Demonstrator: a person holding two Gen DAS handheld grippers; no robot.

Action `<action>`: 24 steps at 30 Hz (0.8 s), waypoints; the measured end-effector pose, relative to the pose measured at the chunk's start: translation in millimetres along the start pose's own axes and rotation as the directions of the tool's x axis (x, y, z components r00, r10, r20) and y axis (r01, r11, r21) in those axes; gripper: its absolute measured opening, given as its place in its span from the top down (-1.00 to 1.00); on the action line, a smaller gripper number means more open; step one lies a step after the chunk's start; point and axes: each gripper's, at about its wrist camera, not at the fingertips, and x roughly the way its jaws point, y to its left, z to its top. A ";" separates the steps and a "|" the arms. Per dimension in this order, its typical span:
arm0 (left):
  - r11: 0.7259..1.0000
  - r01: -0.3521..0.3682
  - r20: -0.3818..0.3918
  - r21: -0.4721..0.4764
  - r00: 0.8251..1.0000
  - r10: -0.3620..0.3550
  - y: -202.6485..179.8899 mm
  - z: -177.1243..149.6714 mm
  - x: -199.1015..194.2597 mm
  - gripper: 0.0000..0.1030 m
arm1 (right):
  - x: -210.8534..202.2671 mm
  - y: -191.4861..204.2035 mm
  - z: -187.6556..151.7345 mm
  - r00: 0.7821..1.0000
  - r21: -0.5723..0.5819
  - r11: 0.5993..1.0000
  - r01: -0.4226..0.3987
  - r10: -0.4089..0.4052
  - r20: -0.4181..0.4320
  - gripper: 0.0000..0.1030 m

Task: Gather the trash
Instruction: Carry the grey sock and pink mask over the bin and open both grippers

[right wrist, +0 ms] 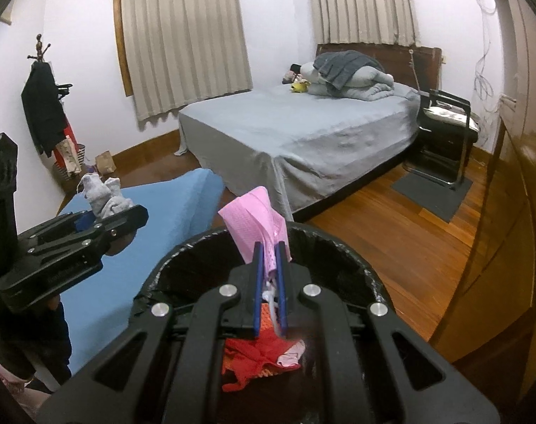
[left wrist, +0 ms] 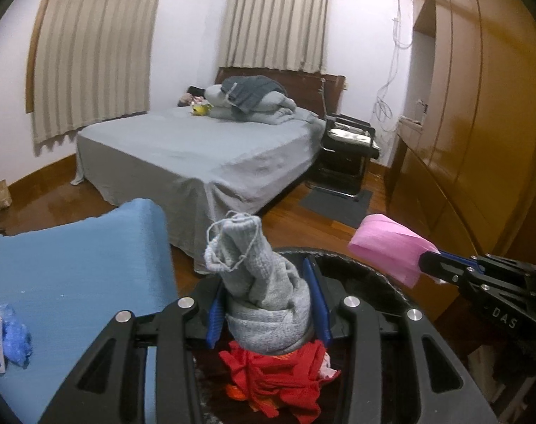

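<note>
A: From the left wrist, the left gripper (left wrist: 268, 304) is pinching a bundled grey sock (left wrist: 257, 282) between its blue pads, which stand partway apart because the bundle is thick. It hangs above the black-lined bin (left wrist: 359, 265), where red cloth (left wrist: 278, 378) already lies.

B: And the other hand?

A: The right gripper (left wrist: 428, 268) comes in from the right side, holding a pink cloth (left wrist: 388, 247) near the bin's far rim. A blue mat (left wrist: 77, 268) lies to the left, and a bed (left wrist: 197, 155) stands beyond.

B: What worries you there?

A: The sock's loose top sticks up well past the pads. If the jaws open while it leans outward, I judge it could tip onto the mat rather than into the bin.

B: Now the right wrist.

A: Here the right gripper (right wrist: 269, 275) has its pads pressed nearly together on the pink cloth (right wrist: 254, 219), which stands up over the bin (right wrist: 370, 282). The red cloth (right wrist: 257, 357) sits directly below. The left gripper (right wrist: 102, 219) shows at the left with the grey sock (right wrist: 98, 198), and from here it looks to be over the blue mat (right wrist: 155, 233), beside the rim.

B: So the views disagree?

A: Somewhat; I cannot tell exactly where it hangs. A release now risks missing. Also, thin cloth may cling to the pads, and the two grippers sit close enough to bump over the opening.
</note>
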 end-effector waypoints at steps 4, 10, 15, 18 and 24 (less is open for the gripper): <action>1.000 0.024 -0.028 0.000 0.999 -0.024 -5.4 -5.2 12.4 0.20 | 6.0 -7.8 -6.4 1.000 0.009 1.000 0.016 -0.016 -0.021 0.87; 0.999 0.044 -0.060 0.005 0.997 -0.044 -9.1 -9.0 23.9 0.11 | 15.6 -15.6 -16.5 0.998 0.021 0.999 0.036 -0.035 -0.050 0.79; 0.998 0.055 -0.057 -0.009 0.997 -0.055 -4.6 -8.5 23.7 -0.22 | 17.4 -19.4 -20.7 0.997 0.028 0.998 0.053 -0.051 -0.059 0.54; 0.999 0.049 -0.047 -0.017 0.998 -0.050 -1.4 -6.7 19.9 -0.33 | 16.2 -20.8 -21.4 0.997 0.032 0.998 0.059 -0.057 -0.053 0.29; 1.000 -0.001 -0.012 -0.028 1.000 0.000 7.6 0.8 8.6 -0.62 | 6.4 -14.8 -16.7 0.997 0.031 0.997 0.075 -0.075 -0.005 -0.77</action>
